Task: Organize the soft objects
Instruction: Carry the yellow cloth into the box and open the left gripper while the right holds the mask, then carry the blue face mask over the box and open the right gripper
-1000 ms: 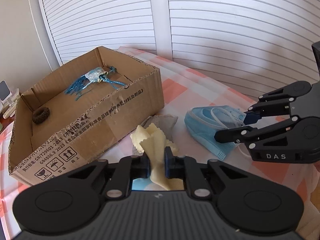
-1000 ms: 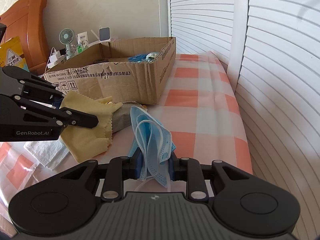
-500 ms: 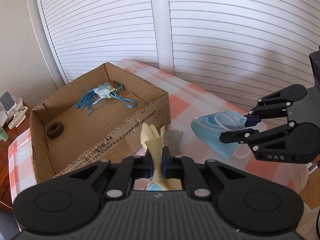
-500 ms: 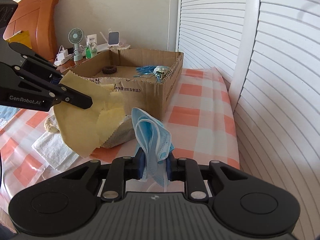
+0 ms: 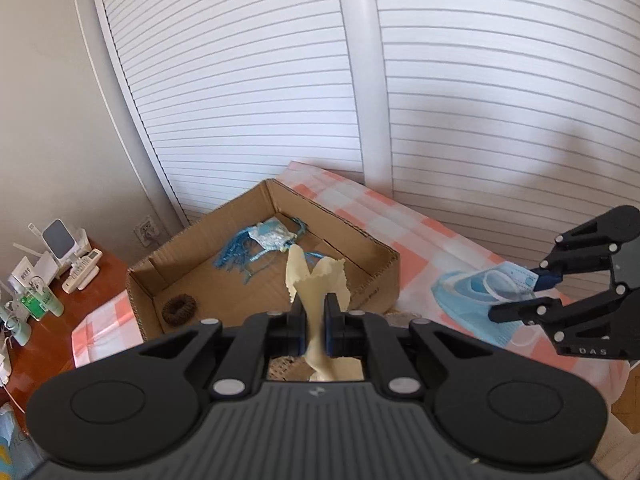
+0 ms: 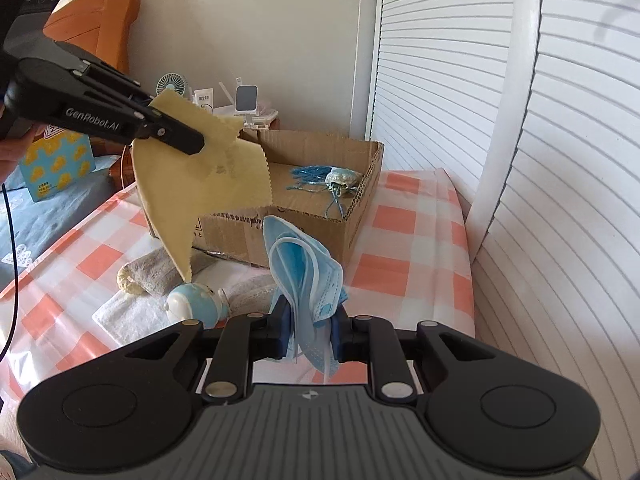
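My left gripper (image 5: 314, 312) is shut on a pale yellow cloth (image 5: 316, 280) and holds it in the air in front of the open cardboard box (image 5: 360, 236); the cloth (image 6: 200, 184) hangs from it in the right wrist view. My right gripper (image 6: 310, 328) is shut on a blue face mask (image 6: 306, 268), lifted above the checked table; the mask also shows in the left wrist view (image 5: 476, 296). The box holds a blue tasselled pouch (image 5: 268, 236) and a brown hair tie (image 5: 179, 309).
On the checked tablecloth (image 6: 400, 248) below lie a white towel (image 6: 132, 316), a grey sock (image 6: 152, 272) and a small blue-and-white toy (image 6: 192, 304). White shutter doors (image 6: 560, 160) stand along the right. A wooden side table (image 5: 60, 320) with small items is at the left.
Both grippers have risen with their loads. The yellow cloth now hangs free in front of the box, and the mask is lifted off the table.
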A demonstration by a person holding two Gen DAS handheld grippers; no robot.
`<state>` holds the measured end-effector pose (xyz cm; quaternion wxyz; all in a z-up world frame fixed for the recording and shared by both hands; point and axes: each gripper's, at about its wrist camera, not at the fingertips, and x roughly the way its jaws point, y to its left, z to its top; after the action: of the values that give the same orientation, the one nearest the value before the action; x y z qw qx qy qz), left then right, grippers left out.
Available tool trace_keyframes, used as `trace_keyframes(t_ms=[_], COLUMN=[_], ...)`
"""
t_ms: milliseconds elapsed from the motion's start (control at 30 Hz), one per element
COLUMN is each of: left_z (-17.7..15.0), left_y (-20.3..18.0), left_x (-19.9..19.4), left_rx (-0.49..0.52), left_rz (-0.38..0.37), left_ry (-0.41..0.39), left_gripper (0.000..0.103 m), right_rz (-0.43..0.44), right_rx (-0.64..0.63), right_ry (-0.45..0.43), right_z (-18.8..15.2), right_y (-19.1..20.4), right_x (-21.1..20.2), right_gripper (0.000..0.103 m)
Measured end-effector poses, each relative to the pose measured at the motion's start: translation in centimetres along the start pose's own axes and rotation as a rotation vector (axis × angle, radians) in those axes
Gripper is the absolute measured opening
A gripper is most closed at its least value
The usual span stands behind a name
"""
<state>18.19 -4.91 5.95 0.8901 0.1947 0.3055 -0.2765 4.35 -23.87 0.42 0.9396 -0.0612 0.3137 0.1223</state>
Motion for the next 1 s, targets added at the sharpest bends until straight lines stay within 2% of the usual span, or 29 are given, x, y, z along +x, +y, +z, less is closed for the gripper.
trace_keyframes(t_ms=[200, 333, 433, 467, 533, 600, 633, 800, 1000], left_z=[2.7, 3.5, 2.8, 2.5, 1.4, 0.4, -0.1, -1.6, -3.4], left_y=[3.2, 5.4, 6.9, 7.3, 7.8, 8.1, 8.3, 8.2, 6.9], left_x=[0.1, 1.8, 3.8, 4.4, 5.7, 6.6, 6.8, 5.9, 2.6], left_rx=[-0.012, -0.033, -0.065, -0.079, -0.091, -0.104, -0.11, -0.131, -0.115], left_rz=[0.087, 0.144, 0.176, 0.188, 0.189, 0.201, 0.205, 0.152, 0.12], left_ry=[-0.03, -0.01, 0.022, 0.032, 0.066, 0.088, 0.091, 0.081, 0.07], left_gripper=[0.006, 0.006, 0.007, 0.014, 0.035, 0.077, 0.082, 0.086, 0.093], right_rz=[0.006, 0.007, 0.009, 0.01, 0.009, 0.009, 0.007, -0.001, -0.012], right_rx=[-0.008, -0.009, -0.014, -0.017, -0.019, -0.018, -0.02, -0.034, -0.047], right_ry=[-0.034, -0.046, -0.051, -0.05, -0.049, -0.046, -0.046, -0.041, -0.037], right_z=[1.7, 2.6, 3.2, 3.4, 3.7, 4.1, 4.2, 5.2, 7.3], right_y=[0.0, 0.0, 0.0, 0.0, 0.1, 0.2, 0.3, 0.7, 1.0], right_x=[-0.5, -0.4, -0.1, 0.0, 0.3, 0.6, 0.7, 1.1, 2.0], right_gripper=[0.023, 0.023, 0.023, 0.023, 0.023, 0.023, 0.023, 0.023, 0.023])
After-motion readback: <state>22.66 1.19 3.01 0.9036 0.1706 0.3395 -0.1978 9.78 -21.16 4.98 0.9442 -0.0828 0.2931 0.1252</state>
